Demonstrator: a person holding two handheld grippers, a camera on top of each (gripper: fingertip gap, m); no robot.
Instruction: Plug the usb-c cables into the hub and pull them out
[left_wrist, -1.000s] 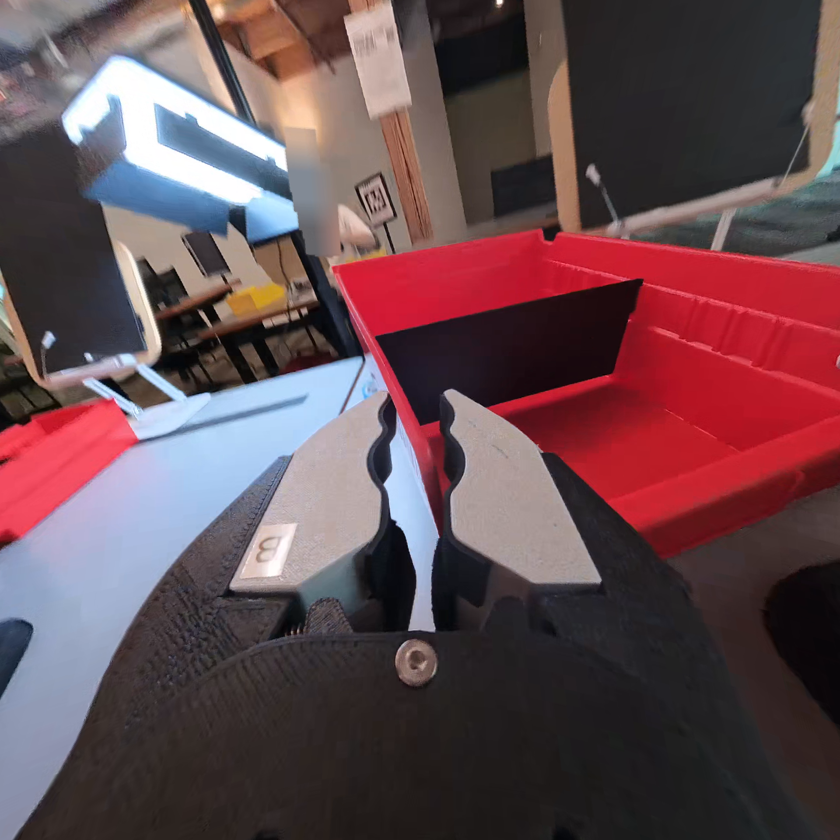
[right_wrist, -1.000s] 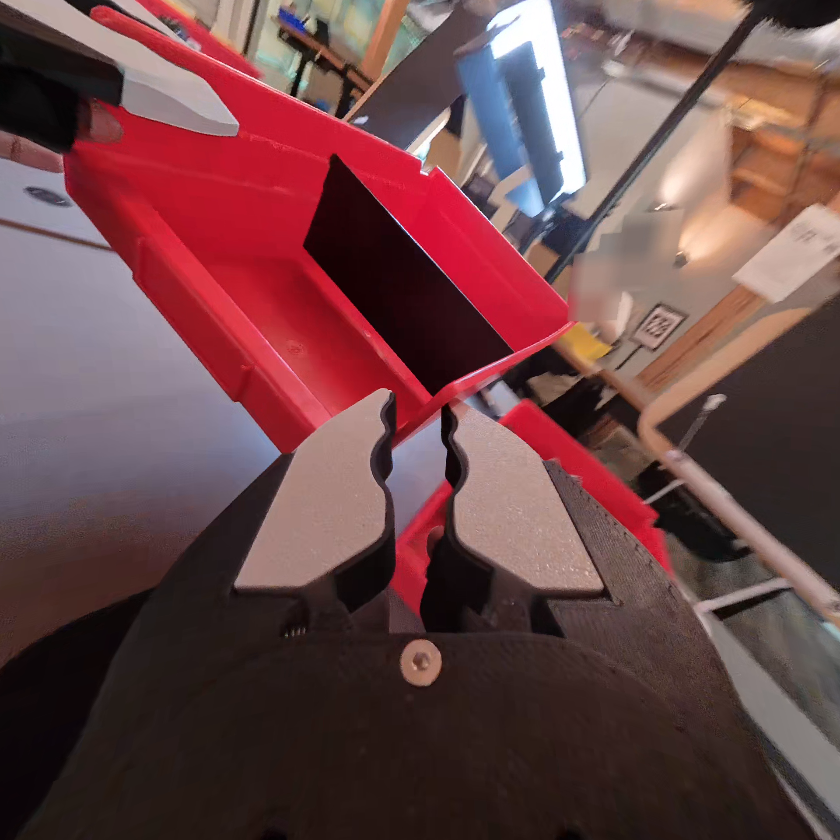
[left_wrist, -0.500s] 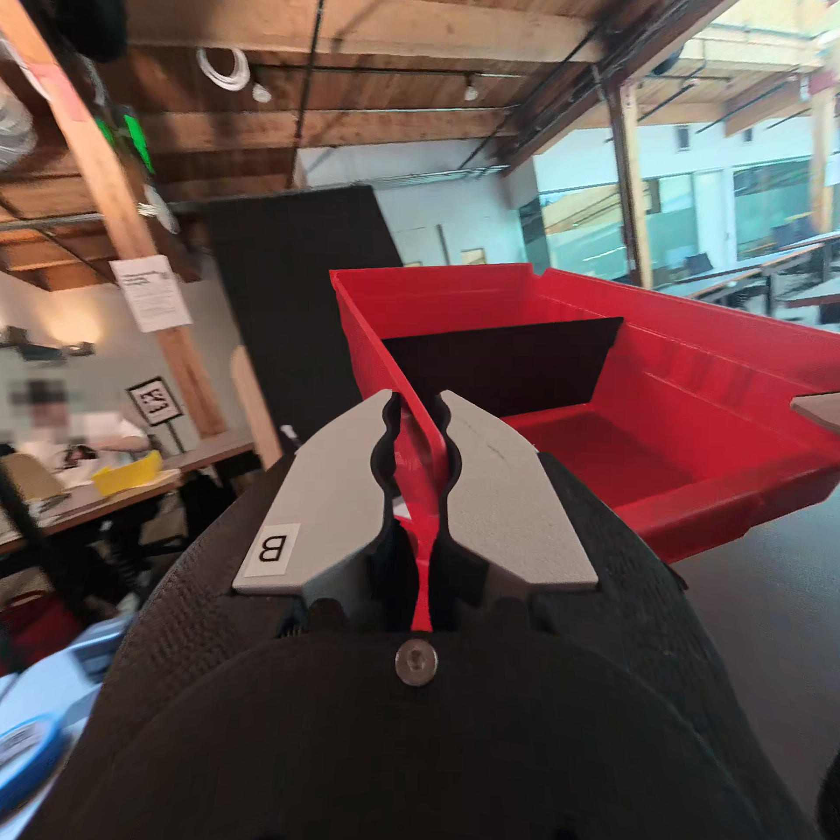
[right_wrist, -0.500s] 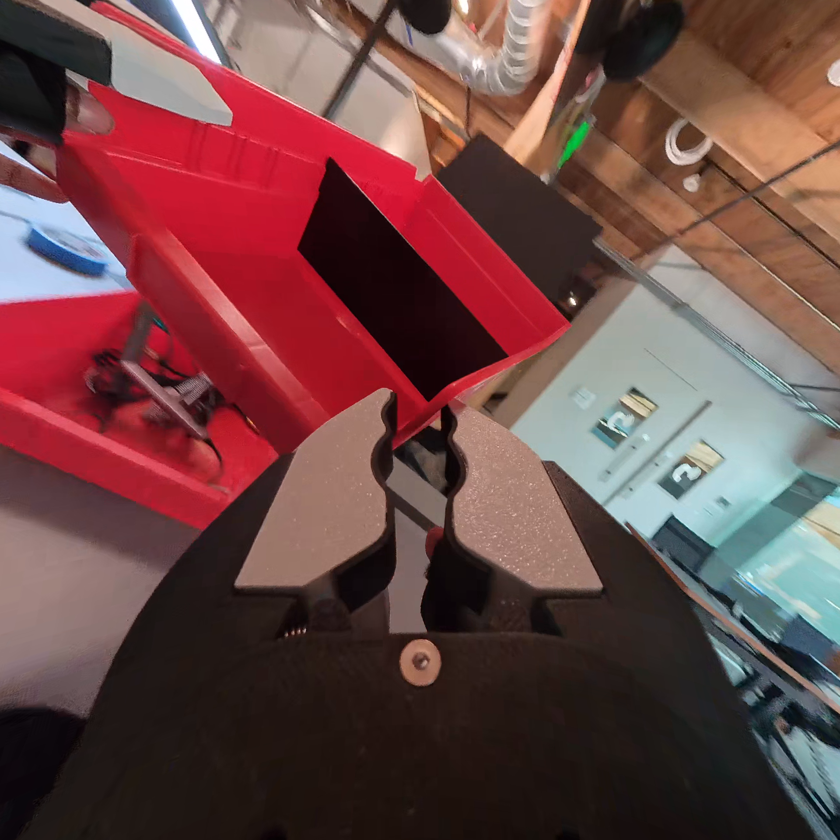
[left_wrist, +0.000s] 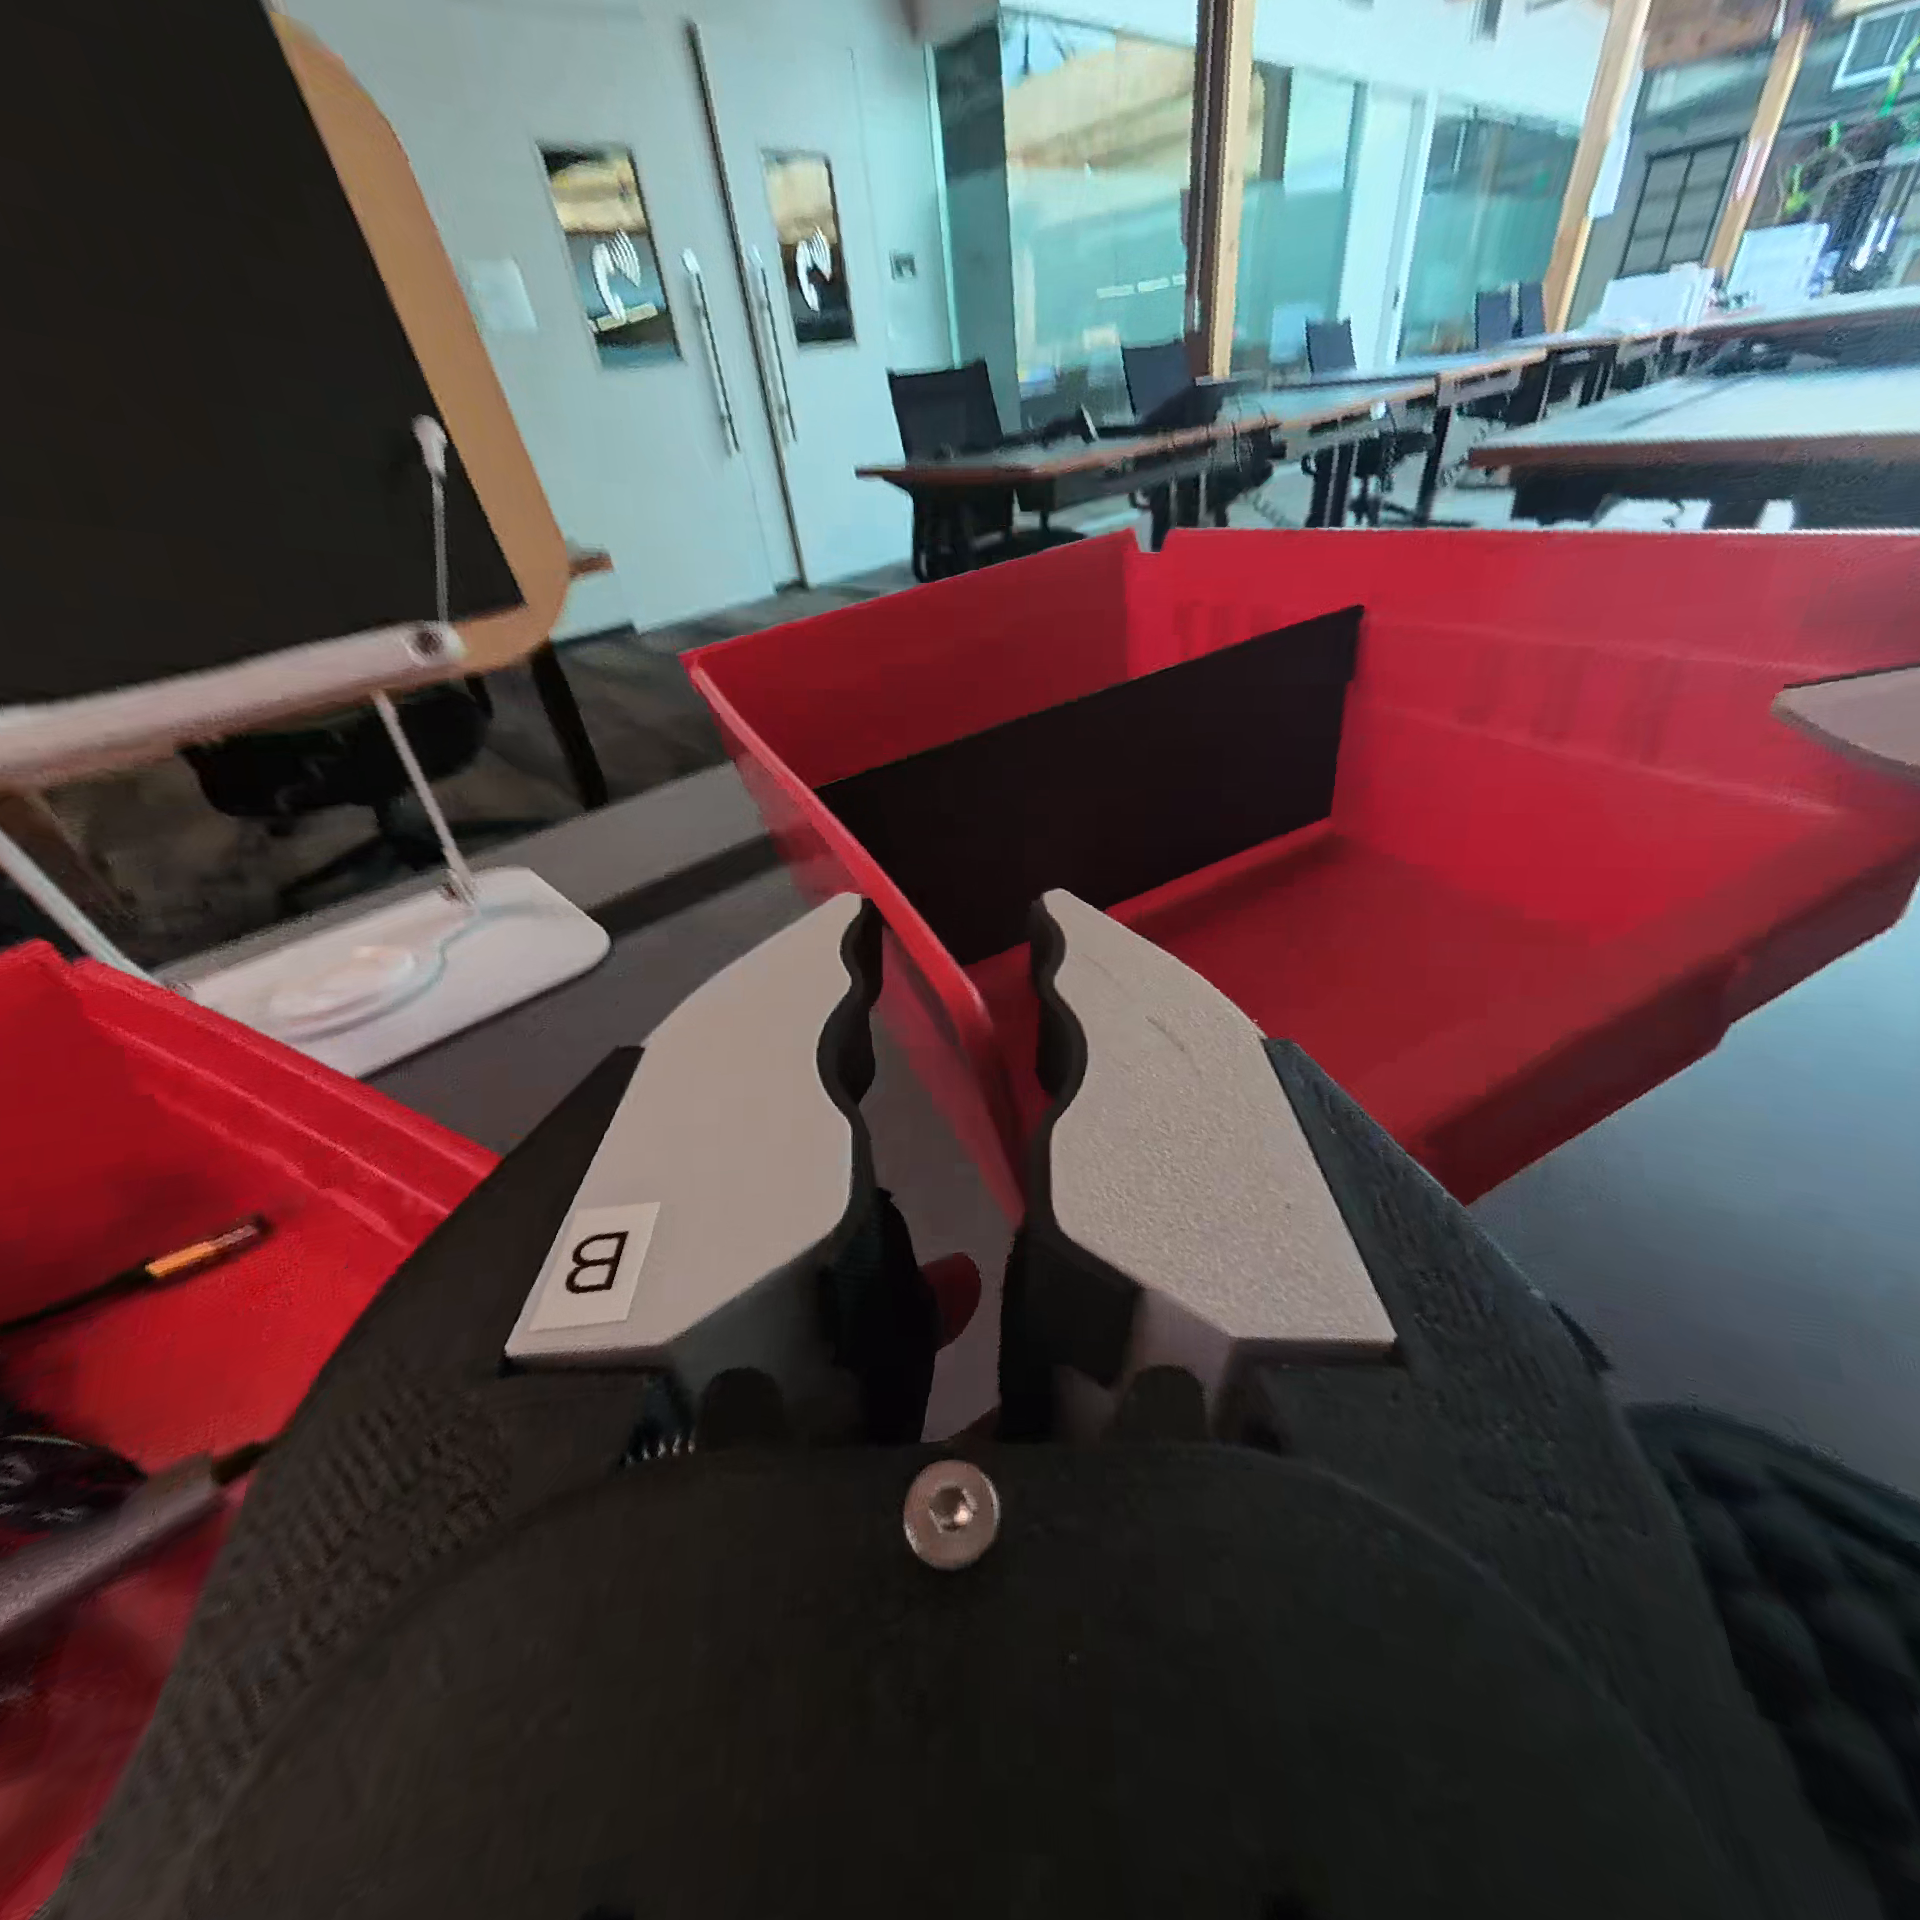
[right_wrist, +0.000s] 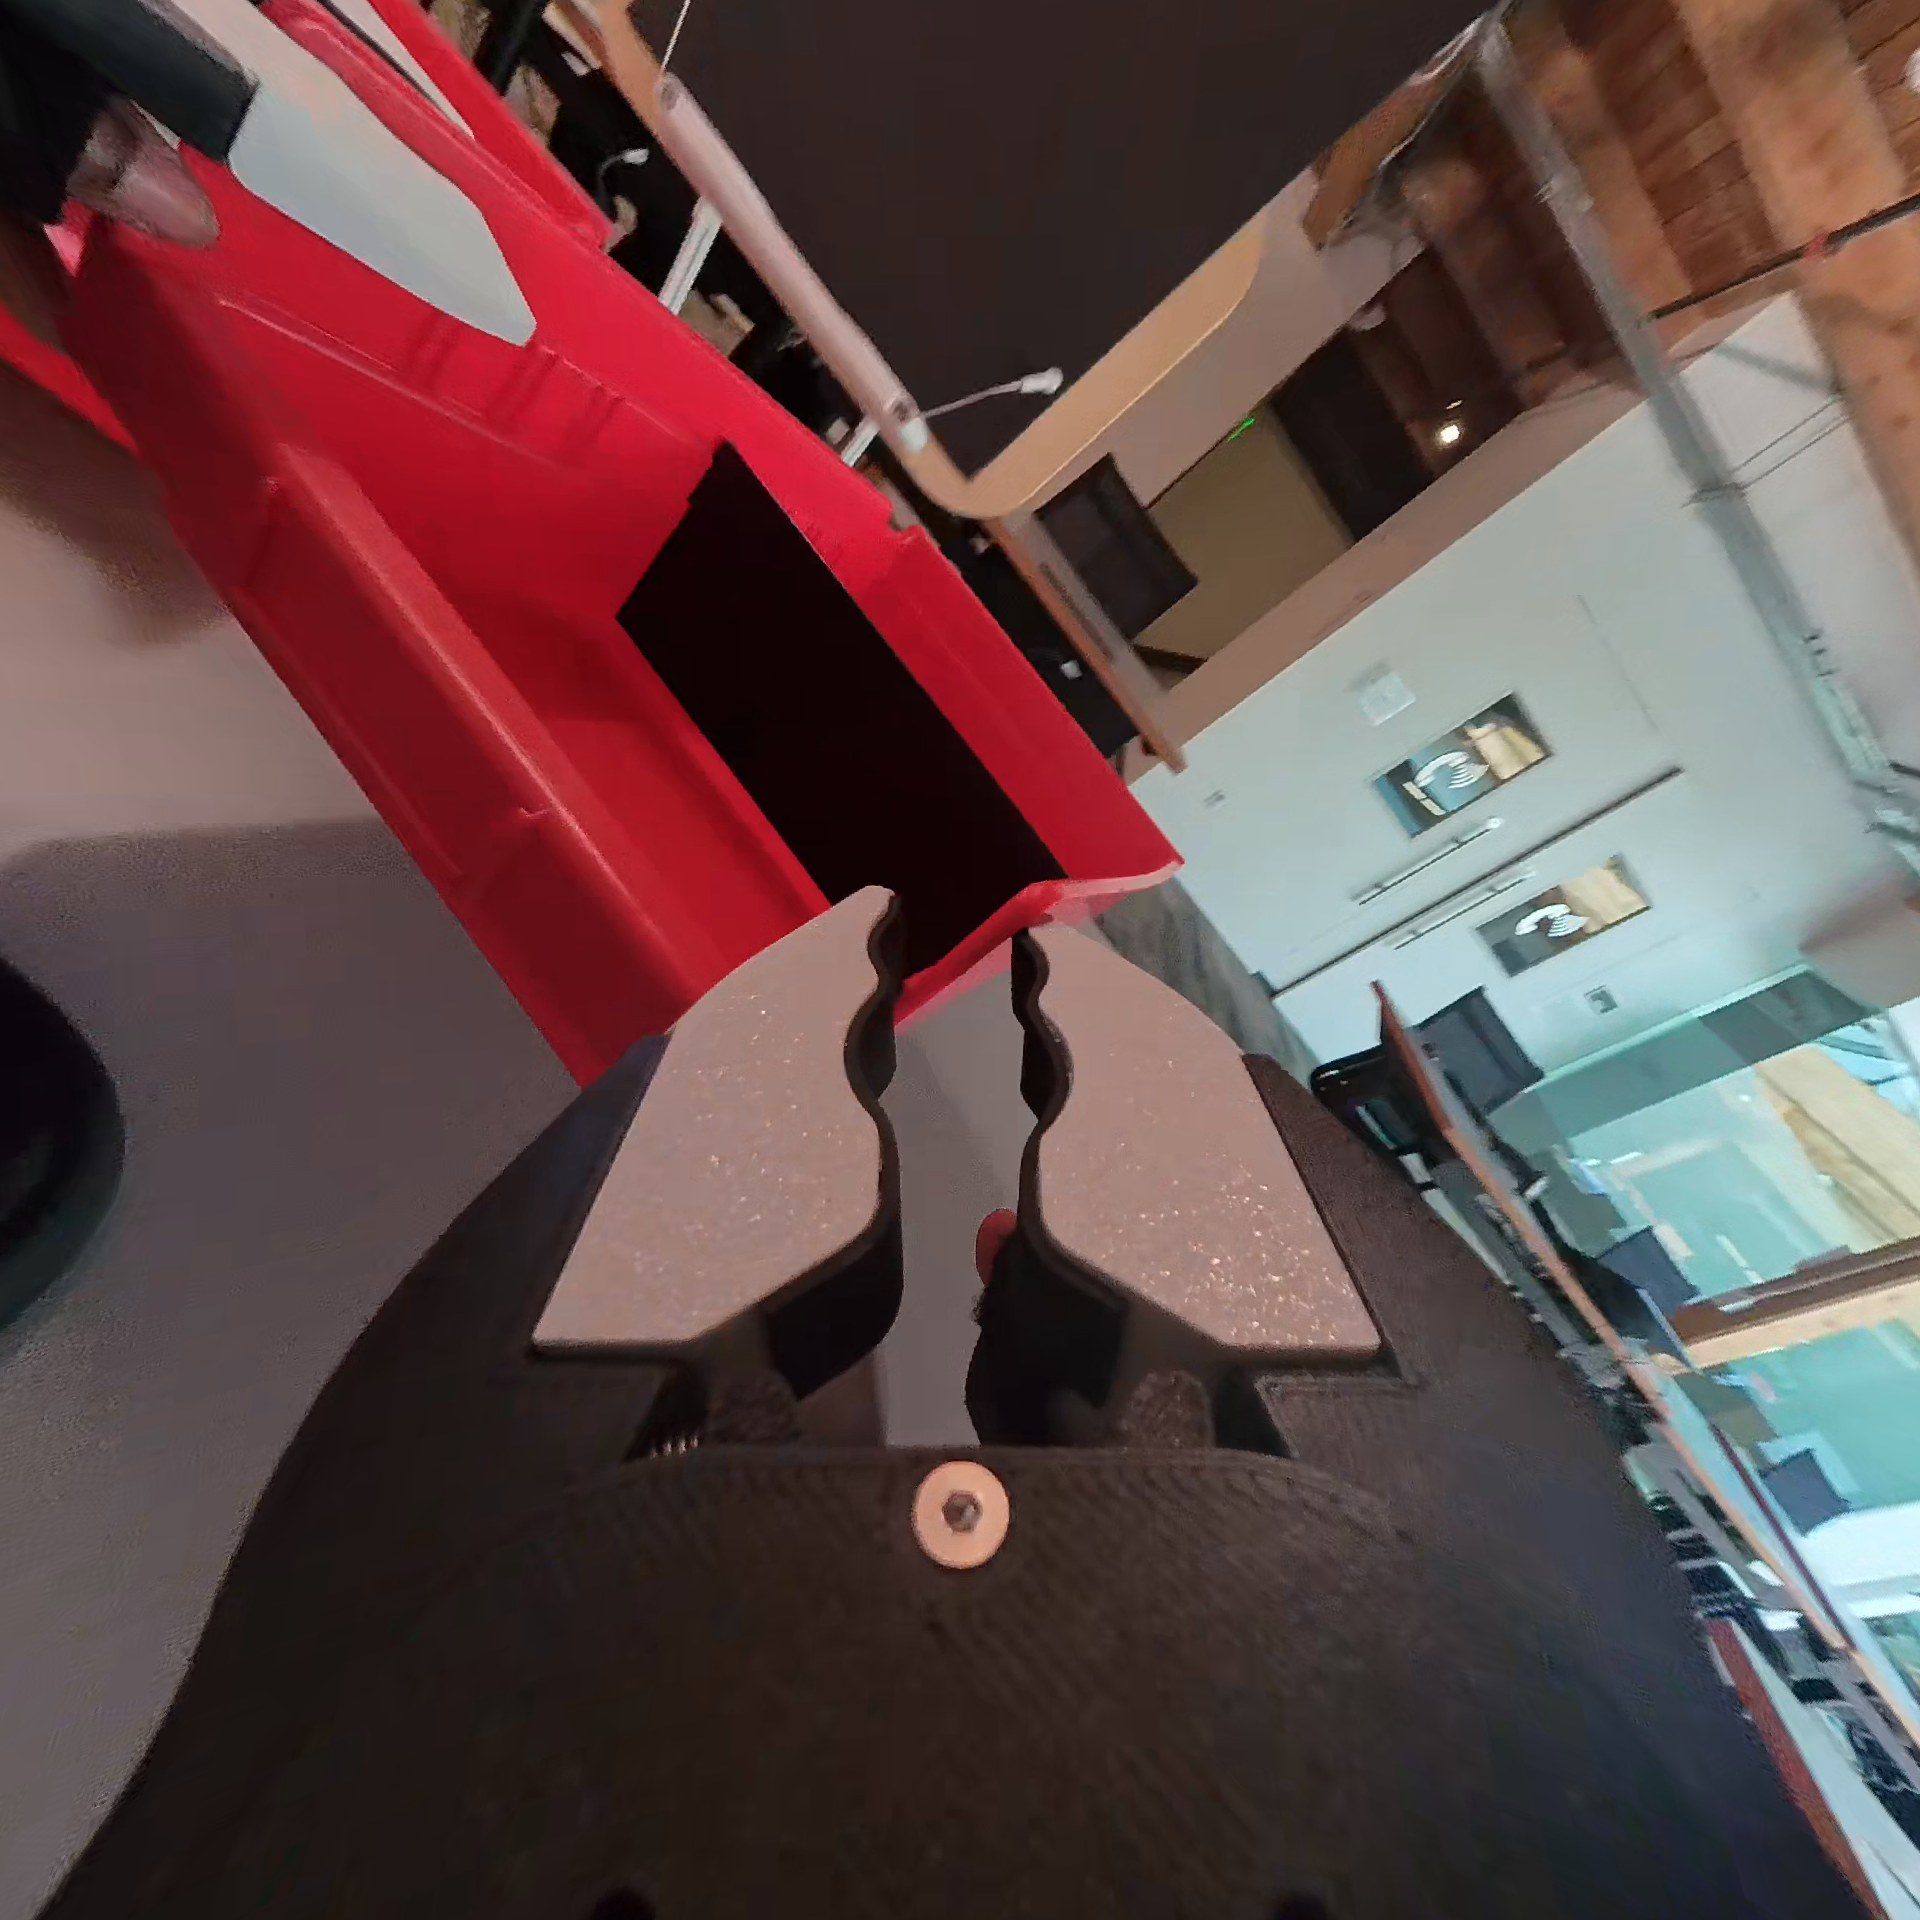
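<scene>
A red bin (left_wrist: 1455, 987) with a black divider (left_wrist: 1091, 769) sits on the dark table (left_wrist: 1714, 1195). My left gripper (left_wrist: 951, 914) straddles its near left wall with the jaws slightly apart. My right gripper (right_wrist: 954, 920) is shut on the bin's (right_wrist: 436, 540) near corner rim. The left gripper's grey finger (right_wrist: 384, 239) shows at the bin's far end in the right wrist view. A black cable with a gold-coloured plug (left_wrist: 203, 1236) lies in a second red bin (left_wrist: 208, 1122) at the lower left. I cannot make out the hub.
A white stand base (left_wrist: 416, 966) and a black panel with a wooden edge (left_wrist: 208, 312) stand behind the second bin. Office desks and chairs (left_wrist: 1247, 436) fill the background. A person's fingers (right_wrist: 145, 197) hold the left gripper. Tip to tip, the grippers are about 20 cm apart.
Both grippers swung the red bin round, and it now rests on the dark table. The left jaws have widened around the bin wall. The right jaws have the same gap.
</scene>
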